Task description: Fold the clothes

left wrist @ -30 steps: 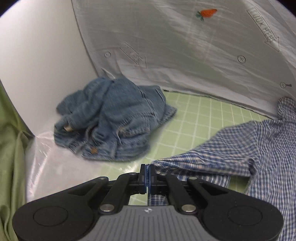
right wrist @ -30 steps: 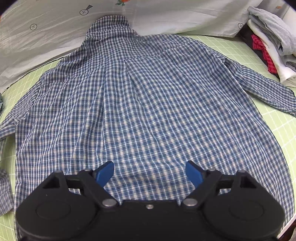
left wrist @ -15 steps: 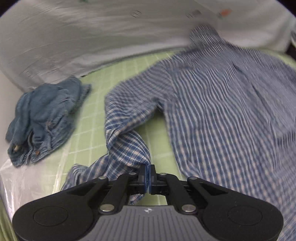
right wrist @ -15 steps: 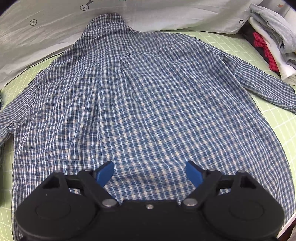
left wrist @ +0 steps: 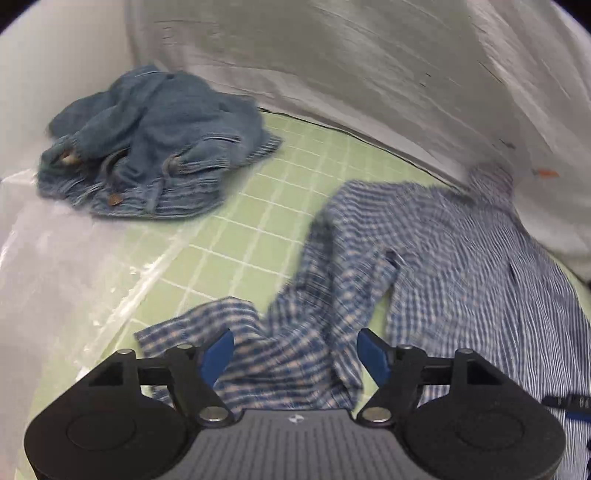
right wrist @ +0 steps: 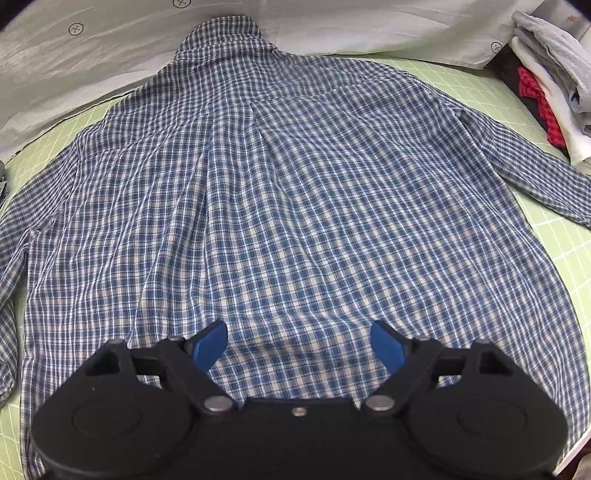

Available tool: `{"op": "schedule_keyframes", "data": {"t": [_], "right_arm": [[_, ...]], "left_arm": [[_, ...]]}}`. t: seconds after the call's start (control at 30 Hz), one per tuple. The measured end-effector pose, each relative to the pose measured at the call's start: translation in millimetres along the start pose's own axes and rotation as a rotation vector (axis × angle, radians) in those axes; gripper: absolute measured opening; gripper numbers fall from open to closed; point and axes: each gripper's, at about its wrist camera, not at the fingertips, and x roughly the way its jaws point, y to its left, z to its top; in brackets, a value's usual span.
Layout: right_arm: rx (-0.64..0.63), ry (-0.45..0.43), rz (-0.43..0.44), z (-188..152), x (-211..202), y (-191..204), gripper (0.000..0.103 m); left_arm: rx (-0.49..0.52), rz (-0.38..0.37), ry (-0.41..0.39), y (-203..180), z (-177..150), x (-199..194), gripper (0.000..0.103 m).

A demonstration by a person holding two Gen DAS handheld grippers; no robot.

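Now both spread — left gripper [left wrist: 295, 354], right gripper [right wrist: 299, 345], over plaid shirt [right wrist: 295, 184]

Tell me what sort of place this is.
Probably a staged clothes-folding workstation, not a home: a green grid mat, a backdrop sheet printed with markers, and a folded stack beside the plaid shirt.

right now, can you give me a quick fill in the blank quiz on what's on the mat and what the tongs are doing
1. The left tongs are ____, gripping nothing.
2. The checked shirt lies spread flat with its ____ side facing up.
3. The crumpled garment near the mat's far left corner is made of ____.
4. The mat is ____ with a white grid.

Missing words: open; back; denim; green
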Motion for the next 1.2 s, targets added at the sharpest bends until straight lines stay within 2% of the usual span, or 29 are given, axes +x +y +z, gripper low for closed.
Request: {"op": "schedule_keyframes", "data": {"t": [0.13,0.3,0.43,0.47,0.5,0.53,0.57,0.6,0.63,0.7,0.87,0.97,1.03,1.07,1.1,1.13,1.2], "right_arm": [[-0.004,0.006,-0.001,0,1,1,0.085],[-0.002,0.012,-0.012,-1,1,1,0.085],[-0.004,0.019,-0.02,-2,2,1,0.085],[-0.006,0.021,-0.02,-2,2,1,0.085],[-0.009,0.023,-0.02,-3,3,3,0.085],[-0.013,0.025,-0.019,-3,3,4,0.085],[-0.019,0.026,-0.018,-3,3,5,0.085],[-0.026,0.027,-0.017,-3,3,7,0.085],[-0.033,0.026,-0.016,-3,3,9,0.085],[-0.047,0.024,-0.013,-3,3,13,0.085],[-0.063,0.025,-0.012,-4,3,17,0.085],[-0.068,0.027,-0.013,-5,3,18,0.085],[-0.071,0.029,-0.014,-5,4,19,0.085],[-0.073,0.03,-0.014,-5,4,19,0.085],[-0.075,0.031,-0.014,-6,4,20,0.085],[-0.077,0.031,-0.015,-6,4,20,0.085],[-0.08,0.033,-0.015,-6,4,21,0.085]], "left_arm": [[-0.082,0.108,0.056,23,-1,20,0.076],[-0.149,0.11,0.116,36,-14,38,0.077],[-0.116,0.122,0.09,33,-21,41,0.073],[-0.104,0.128,0.078,32,-21,40,0.059],[-0.092,0.137,0.069,30,-21,39,0.04],[-0.091,0.145,0.066,31,-20,39,0.029],[-0.092,0.153,0.065,32,-19,39,0.011],[-0.108,0.144,0.063,35,-17,38,0.001],[-0.13,0.129,0.061,38,-16,37,0.0],[-0.135,0.156,0.039,43,-9,30,0.0],[-0.098,0.221,-0.073,60,18,-4,0.0],[-0.094,0.22,-0.034,76,26,0,0.005],[-0.115,0.201,0.008,81,20,8,0.027],[-0.124,0.18,0.029,79,14,11,0.042],[-0.134,0.158,0.051,78,8,15,0.05],[-0.143,0.136,0.072,77,2,18,0.053],[-0.149,0.126,0.094,70,-9,24,0.072]]}}
